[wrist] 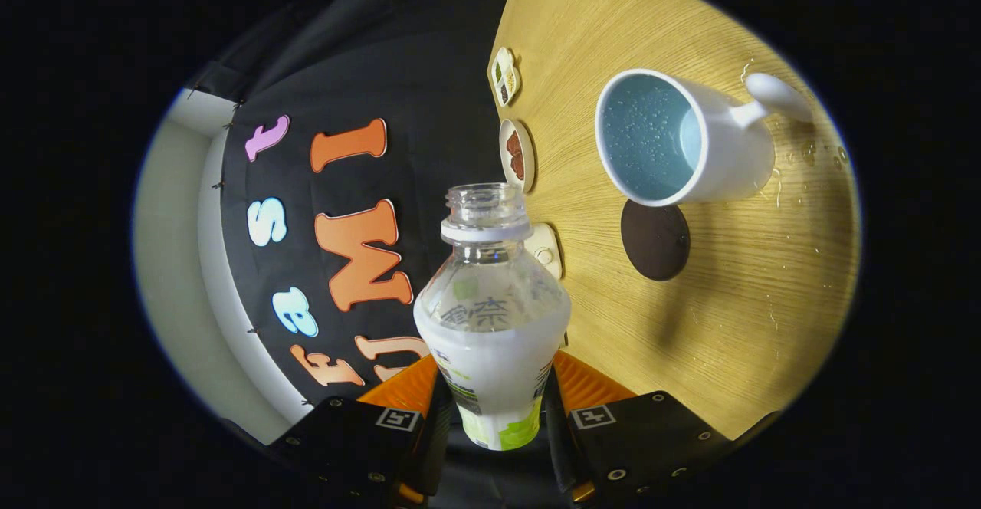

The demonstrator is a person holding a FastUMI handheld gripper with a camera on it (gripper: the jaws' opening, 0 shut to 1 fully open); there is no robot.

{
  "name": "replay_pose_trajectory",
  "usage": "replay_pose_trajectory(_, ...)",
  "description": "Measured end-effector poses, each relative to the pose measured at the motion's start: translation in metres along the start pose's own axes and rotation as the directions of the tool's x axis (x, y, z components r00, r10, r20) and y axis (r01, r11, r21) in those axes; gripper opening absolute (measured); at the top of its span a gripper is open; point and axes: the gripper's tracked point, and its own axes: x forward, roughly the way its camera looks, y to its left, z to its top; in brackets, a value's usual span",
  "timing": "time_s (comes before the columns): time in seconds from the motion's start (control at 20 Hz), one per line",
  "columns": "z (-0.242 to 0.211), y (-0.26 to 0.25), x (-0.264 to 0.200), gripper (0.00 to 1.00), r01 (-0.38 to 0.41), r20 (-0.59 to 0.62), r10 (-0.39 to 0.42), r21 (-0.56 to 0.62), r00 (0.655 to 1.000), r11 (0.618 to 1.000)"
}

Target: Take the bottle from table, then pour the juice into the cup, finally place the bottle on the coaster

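My gripper [494, 394] is shut on a clear plastic bottle [490, 310] with a white and green label, both fingers pressing its lower body. The bottle has no cap and its open neck [486, 206] points ahead of the fingers. The whole view is rolled, so the wooden table [736, 325] stands on edge to the right. A white cup [682, 141] with a blue inside and a handle stands on the table beyond the bottle to the right; liquid with bubbles shows in it. A dark round coaster [654, 239] lies on the table beside the cup, nearer the fingers.
Small flat dishes [516, 154] and a patterned tile [505, 75] lie along the table's edge by the black cloth wall. A pale square piece [545, 250] sits just behind the bottle's neck. Drops of spilled liquid [805, 152] glisten near the cup's handle.
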Motion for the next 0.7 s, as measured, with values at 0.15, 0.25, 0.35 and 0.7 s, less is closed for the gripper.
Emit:
replay_pose_trajectory(0.15,0.0013,0.0007,-0.0006,0.57,0.003,-0.004,-0.003,0.016,1.0,1.0)
replay_pose_trajectory(0.25,0.0006,0.0002,-0.0002,0.57,0.002,-0.008,-0.002,0.025,1.0,1.0)
replay_pose_trajectory(0.35,0.0006,-0.0003,-0.0005,0.57,0.005,-0.013,-0.005,0.025,1.0,1.0)
replay_pose_trajectory(0.7,0.0012,0.0022,-0.0013,0.57,0.006,-0.018,-0.005,0.061,1.0,0.998)
